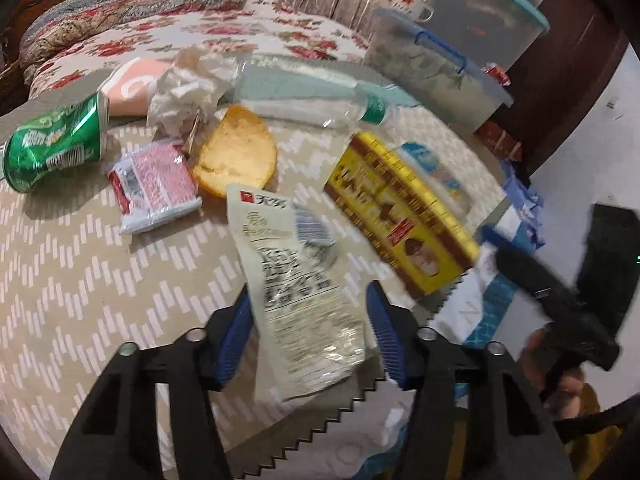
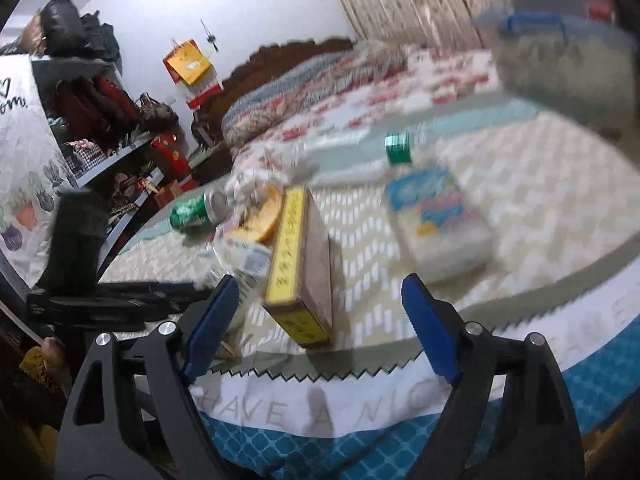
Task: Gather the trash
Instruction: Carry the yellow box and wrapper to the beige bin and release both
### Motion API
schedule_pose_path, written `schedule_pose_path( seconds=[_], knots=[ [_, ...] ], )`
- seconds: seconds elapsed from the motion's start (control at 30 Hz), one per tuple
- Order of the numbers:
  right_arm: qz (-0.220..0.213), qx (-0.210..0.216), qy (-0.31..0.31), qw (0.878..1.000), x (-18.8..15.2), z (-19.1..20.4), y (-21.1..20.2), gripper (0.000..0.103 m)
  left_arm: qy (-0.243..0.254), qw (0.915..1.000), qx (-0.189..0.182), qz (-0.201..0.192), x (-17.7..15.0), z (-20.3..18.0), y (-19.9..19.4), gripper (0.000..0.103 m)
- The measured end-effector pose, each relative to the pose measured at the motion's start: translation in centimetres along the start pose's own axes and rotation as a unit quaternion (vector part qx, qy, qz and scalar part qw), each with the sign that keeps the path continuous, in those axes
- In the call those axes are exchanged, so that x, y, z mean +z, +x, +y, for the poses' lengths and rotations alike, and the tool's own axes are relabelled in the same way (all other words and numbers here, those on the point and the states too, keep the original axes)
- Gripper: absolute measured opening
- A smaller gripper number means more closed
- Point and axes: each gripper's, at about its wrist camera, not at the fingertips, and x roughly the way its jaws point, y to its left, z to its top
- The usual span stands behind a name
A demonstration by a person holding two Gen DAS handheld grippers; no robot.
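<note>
The left gripper is standing with its 2 blue pads apart, a white snack wrapper lying between them on the patterned cloth; contact cannot be told. Beyond it are sitting an orange peel, a pink packet and a green can. The right gripper is gaping too, a yellow box lying just ahead between its fingers, a tissue pack beyond to its right.

I see a table under a beige zigzag cloth carrying a green can, a pink packet, crumpled paper, an orange peel, a white wrapper, a yellow box, a tissue pack and a plastic bottle.
</note>
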Motion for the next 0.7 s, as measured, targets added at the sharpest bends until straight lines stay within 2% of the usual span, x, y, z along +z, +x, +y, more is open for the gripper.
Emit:
schedule_pose_path(
  seconds=[0.1,0.13,0.17,0.2,0.23,0.27,0.3,0.37,0.43,0.5,0.6,0.7],
  knots=[
    [0.000,0.003,-0.033,0.999,0.4,1.3,0.1,0.083,-0.009,0.9999,-0.010,-0.004,-0.3,0.3,0.1,0.045],
    [0.006,0.003,-0.041,0.999,0.5,1.7,0.4,0.083,-0.006,0.9999,-0.005,-0.014,-0.4,0.2,-0.1,0.035],
    [0.019,0.002,-0.051,0.999,0.3,2.1,1.4,0.079,-0.001,0.9999,-0.001,-0.017,-0.5,0.1,-0.3,0.013],
    [0.030,0.002,-0.053,0.998,0.1,2.3,2.0,0.073,0.001,0.9998,-0.008,-0.021,-0.5,0.1,-0.7,0.008],
    [0.047,0.004,-0.055,0.997,-0.2,2.3,3.2,0.047,-0.002,0.9996,-0.017,-0.023,-0.5,0.1,-1.1,0.006],
    [0.077,-0.001,-0.058,0.995,-0.4,2.3,4.8,0.028,-0.003,0.9992,-0.026,-0.030,-0.5,0.2,-1.6,0.005],
    [0.091,-0.009,-0.055,0.994,-0.6,2.1,5.6,0.026,0.001,0.9991,-0.023,-0.037,-0.4,0.1,-2.1,0.004],
    [0.088,0.016,-0.030,0.996,-0.3,1.6,5.6,0.025,0.008,0.9986,-0.023,-0.046,-0.2,-0.3,-3.0,0.003],
    [0.063,0.054,-0.009,0.997,1.0,1.2,4.1,0.025,0.011,0.9977,-0.037,-0.056,0.4,-0.8,-4.1,0.003],
    [0.026,0.068,-0.005,0.997,2.5,0.8,2.1,0.025,0.020,0.9957,-0.056,-0.071,1.7,-1.7,-5.3,0.003],
    [-0.021,0.056,0.006,0.998,4.3,-0.8,-0.4,0.025,0.040,0.9916,-0.085,-0.089,4.6,-3.8,-6.3,0.003],
    [-0.054,0.015,0.047,0.997,5.3,-4.9,-2.2,0.025,0.069,0.9879,-0.111,-0.083,8.0,-7.3,-5.2,0.004]
  ],
)
